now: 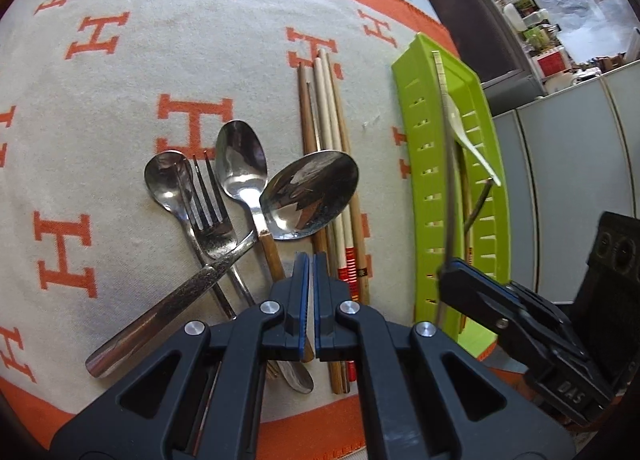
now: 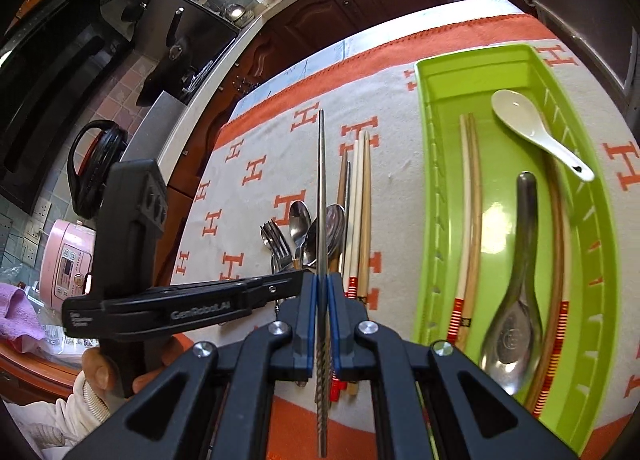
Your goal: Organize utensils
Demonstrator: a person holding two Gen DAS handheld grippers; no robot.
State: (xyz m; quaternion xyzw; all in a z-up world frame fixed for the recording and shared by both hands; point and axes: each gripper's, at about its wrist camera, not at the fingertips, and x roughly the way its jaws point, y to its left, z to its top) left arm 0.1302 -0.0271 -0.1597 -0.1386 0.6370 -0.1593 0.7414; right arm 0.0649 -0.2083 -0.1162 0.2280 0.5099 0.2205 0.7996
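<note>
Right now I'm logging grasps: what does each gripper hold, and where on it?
Right gripper pinches a metal chopstick near its twisted handle end. Left gripper is shut on nothing.

Bright daylight floods both views, and glare flashes off the steel spoon bowls (image 1: pixel 310 196) at centre. Soft, short shadows on the cloth (image 1: pixel 120 120). Heavy fisheye bending toward every rim, dark corners, and blur around three o'clock on the green tray (image 2: pixel 592 252).
</note>
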